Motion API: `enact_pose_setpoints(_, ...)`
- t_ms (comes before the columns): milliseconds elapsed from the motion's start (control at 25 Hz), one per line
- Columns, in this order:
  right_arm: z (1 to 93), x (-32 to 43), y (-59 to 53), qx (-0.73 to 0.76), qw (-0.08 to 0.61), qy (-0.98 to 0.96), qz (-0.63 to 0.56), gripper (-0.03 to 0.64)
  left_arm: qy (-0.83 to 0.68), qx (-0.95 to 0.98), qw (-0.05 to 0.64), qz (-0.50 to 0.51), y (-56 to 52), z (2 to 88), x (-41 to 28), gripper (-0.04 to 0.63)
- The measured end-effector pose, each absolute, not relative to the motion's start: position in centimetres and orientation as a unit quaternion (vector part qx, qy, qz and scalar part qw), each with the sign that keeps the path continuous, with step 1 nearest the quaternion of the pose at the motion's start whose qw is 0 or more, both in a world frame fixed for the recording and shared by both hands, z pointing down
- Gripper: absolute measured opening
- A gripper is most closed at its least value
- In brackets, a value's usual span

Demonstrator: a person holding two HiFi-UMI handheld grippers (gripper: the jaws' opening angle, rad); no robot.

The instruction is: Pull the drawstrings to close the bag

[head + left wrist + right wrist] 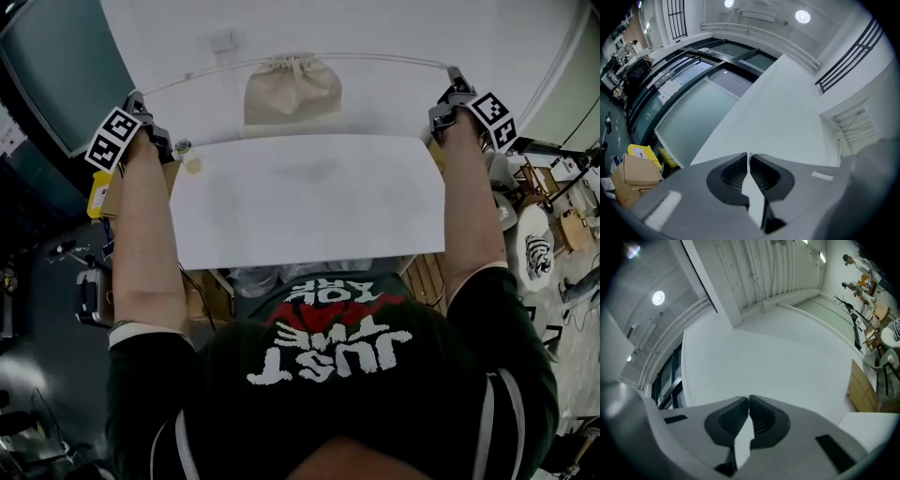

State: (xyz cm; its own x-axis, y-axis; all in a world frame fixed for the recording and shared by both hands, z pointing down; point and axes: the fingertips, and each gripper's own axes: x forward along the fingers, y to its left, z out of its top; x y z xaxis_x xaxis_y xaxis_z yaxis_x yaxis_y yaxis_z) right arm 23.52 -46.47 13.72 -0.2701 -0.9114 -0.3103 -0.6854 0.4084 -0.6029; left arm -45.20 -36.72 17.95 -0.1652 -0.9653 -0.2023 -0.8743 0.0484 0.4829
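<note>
While the cord (pixel 211 73) is stretched across the desk (pixel 394 37), the bag (pixel 292 91) lies midway between both claws.
Left claw (pixel 139 98) and right claw (pixel 454 77) each pinch a cord end, pressed almost together; the left shows a hairline slit at its tips. Each stands near a side edge of the desk, about equally far from the bag. The cord's long axis runs side to side through the bag's gathered mouth, which faces the far edge. Further closing would probably mean pulling straight outward along that line.
</note>
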Motion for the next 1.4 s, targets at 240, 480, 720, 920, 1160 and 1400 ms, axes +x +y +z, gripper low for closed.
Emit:
enact_pose_setpoints(240,14.1,23.4,-46.8,-0.509,0.309,0.782,-0.185,0.011,-0.719,0.637,0.098,-0.26,-36.7,18.7,-45.2,0.023)
enact_pose_setpoints(480,14.3,23.7,-46.5,-0.504,0.308,0.785,-0.186,0.011,-0.712,0.649,0.087,-0.255,-36.4,18.0,-44.2,0.014)
enact_pose_setpoints(720,13.2,24.3,-45.2,-0.491,0.305,0.797,-0.176,0.011,-0.704,0.674,0.057,-0.214,-35.5,16.4,-41.3,0.011)
enact_pose_setpoints(920,14.2,23.3,-45.6,-0.502,0.264,0.808,-0.157,0.011,-0.702,0.685,0.057,-0.188,-36.2,17.3,-41.1,0.011)
enact_pose_setpoints(1160,18.5,22.5,-45.6,-0.515,0.19,0.822,-0.152,0.011,-0.696,0.703,0.07,-0.126,-36.5,22.0,-38.2,0.011)
enact_pose_setpoints(1400,24.2,20.8,-45.6,-0.52,0.123,0.828,-0.172,0.011,-0.687,0.714,0.108,-0.078,-37.0,28.3,-35.5,0.011)
